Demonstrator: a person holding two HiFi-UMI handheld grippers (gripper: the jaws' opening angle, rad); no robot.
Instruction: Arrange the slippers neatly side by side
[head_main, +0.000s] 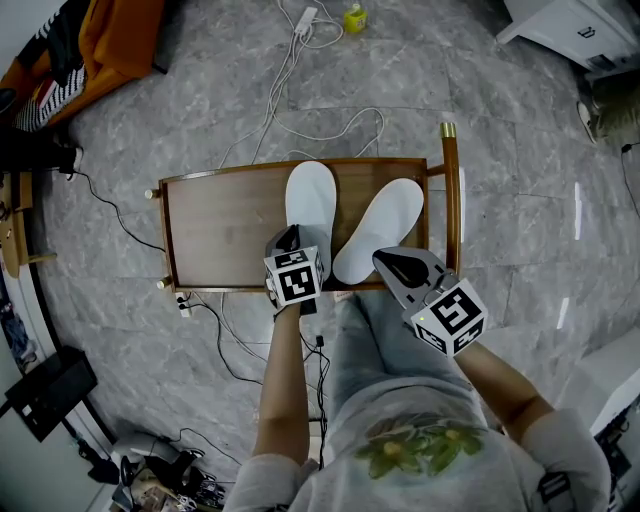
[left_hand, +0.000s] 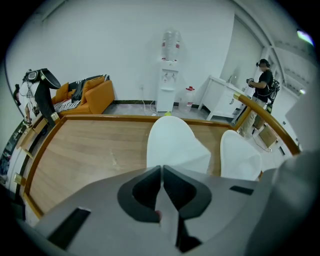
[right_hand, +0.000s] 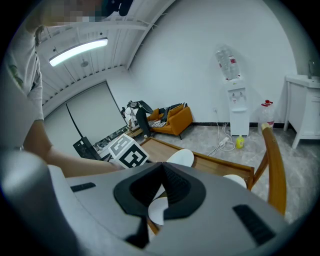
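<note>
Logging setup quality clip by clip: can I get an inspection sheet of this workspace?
Surface: wooden table, holds both slippers.
Job's things: left slipper straight; right slipper slanted, heels close, toes apart.
Clutter: yellow bottle on the floor.
Grippers: left gripper and right gripper, tongs closed, apparently pinching each slipper's heel.
Cables: white cable beyond the table, black cables near it.
Surroundings: orange sofa, grey stone floor.

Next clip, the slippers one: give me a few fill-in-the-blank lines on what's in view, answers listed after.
Both white slippers lie on a ___ table. The slanted slipper is the ___ one; the left slipper lies straight. In the left gripper view, the sofa by the far wall is ___.
Missing words: wooden; right; orange.
</note>
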